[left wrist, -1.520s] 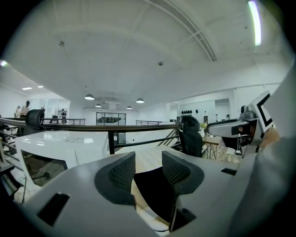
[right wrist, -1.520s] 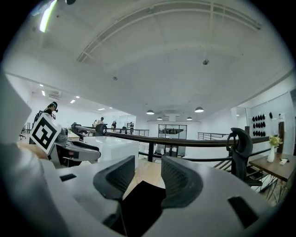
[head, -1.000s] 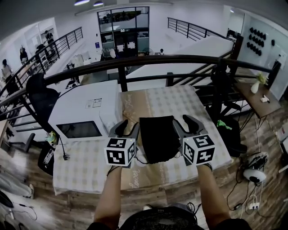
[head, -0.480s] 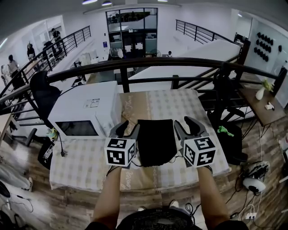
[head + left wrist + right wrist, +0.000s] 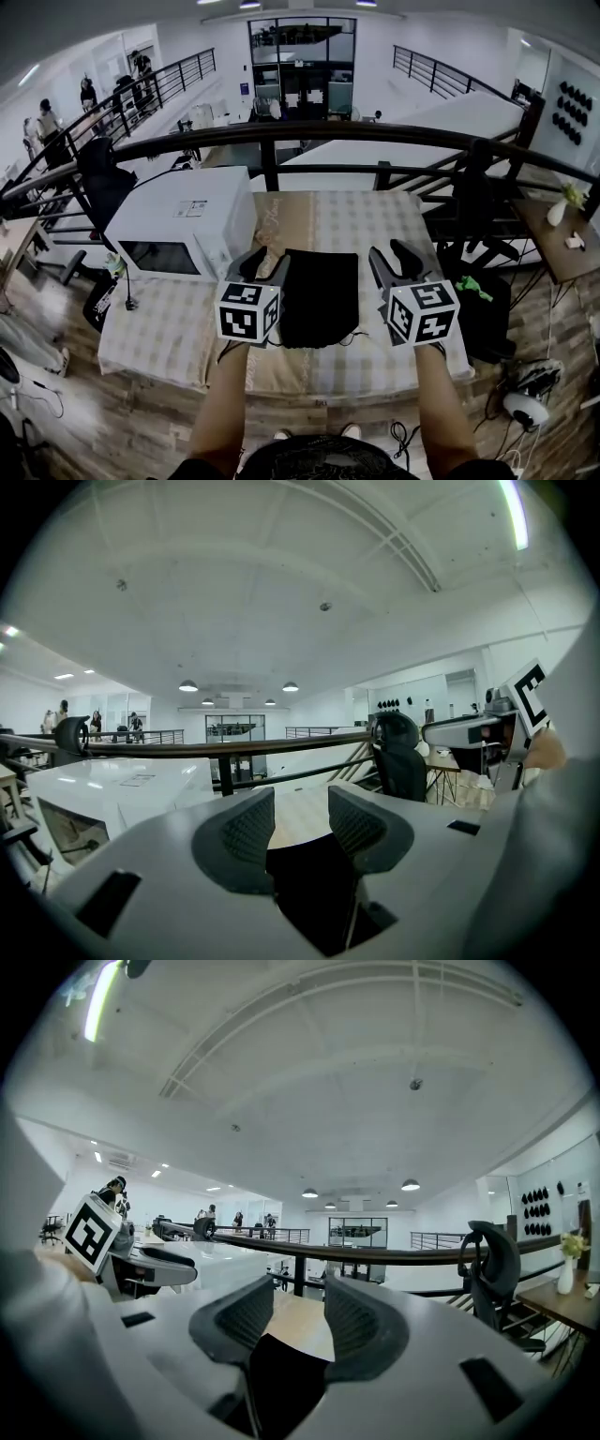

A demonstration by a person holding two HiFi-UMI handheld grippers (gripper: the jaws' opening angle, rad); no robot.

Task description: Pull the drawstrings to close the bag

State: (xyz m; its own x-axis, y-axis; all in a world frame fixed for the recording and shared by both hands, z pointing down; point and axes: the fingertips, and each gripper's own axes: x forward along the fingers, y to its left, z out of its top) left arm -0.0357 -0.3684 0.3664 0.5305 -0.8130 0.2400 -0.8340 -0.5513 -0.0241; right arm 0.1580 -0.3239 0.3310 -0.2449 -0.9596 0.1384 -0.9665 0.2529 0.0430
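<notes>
A flat black drawstring bag (image 5: 319,295) lies on the checked tablecloth (image 5: 375,225). Thin cords (image 5: 351,337) trail from its near edge. My left gripper (image 5: 262,266) hovers just left of the bag, and my right gripper (image 5: 397,260) hovers just right of it. Both point away from me. In the left gripper view the left gripper (image 5: 292,825) stands open, with nothing but tabletop between its pads (image 5: 246,832). The right gripper view shows the right gripper (image 5: 288,1314) open and empty too.
A white microwave (image 5: 183,230) sits on the table's left part, close to my left gripper. A black railing (image 5: 281,136) runs behind the table. An office chair (image 5: 101,183) stands far left. The table's front edge (image 5: 309,389) is under my forearms.
Both grippers keep their places beside the bag with jaws equally wide. The head camera has shifted, so the table sits slightly higher and further right in the picture.
</notes>
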